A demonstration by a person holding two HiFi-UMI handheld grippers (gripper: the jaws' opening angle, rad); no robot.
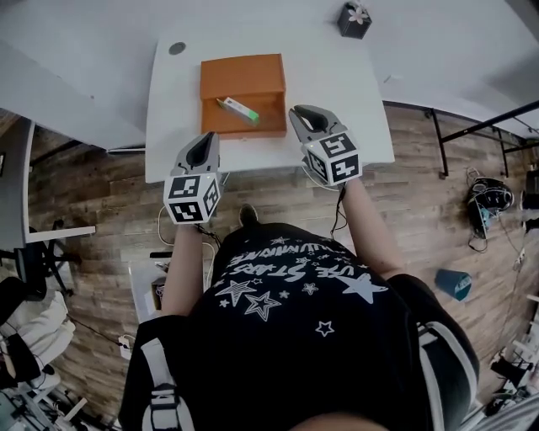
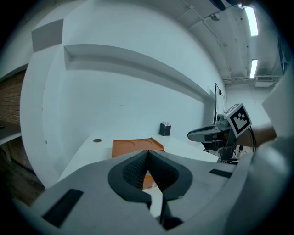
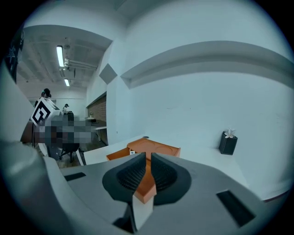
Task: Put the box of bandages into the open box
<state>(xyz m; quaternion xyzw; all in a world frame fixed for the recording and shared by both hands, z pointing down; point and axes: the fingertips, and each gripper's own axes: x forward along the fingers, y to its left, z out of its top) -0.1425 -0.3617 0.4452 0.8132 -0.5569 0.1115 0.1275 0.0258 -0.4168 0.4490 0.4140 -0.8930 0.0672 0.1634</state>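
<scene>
- A person stands at a white counter [image 1: 337, 76] with a claw in each hand. An orange box [image 1: 207, 114] sits open in the middle of it, the lid [image 1: 242, 74] raised at the far side.
- The box of bandages [image 1: 238, 109], a slim green-and-white pack, lies inside the orange box on its floor. Nothing else shows in the box.
- The pack's long axis runs on a slant, from far-left to near-right as seen from the head view, and it lies flat, not on end.
- The right claw [image 1: 310, 118] hangs just beside the orange box's right wall, with the pack ahead and to its left. Its jaws are closed together with nothing between them; the right gripper view looks past their tips at the box's near corner.
- The left claw [image 1: 200, 151] hovers over the near edge of the counter, short of the box's near-left corner. Its jaws are pressed together too and hold nothing.
- The right claw is the nearer of the two to the pack, and neither touches the box.
- Judged from how things lie, the task looks done: the pack is already in its container, and no claw needs to reach for it.
- A dark holder with a white flower [image 1: 354, 18] stands well apart at the far right, and a round cable hole [image 1: 177, 48] marks the counter's far-left corner.
</scene>
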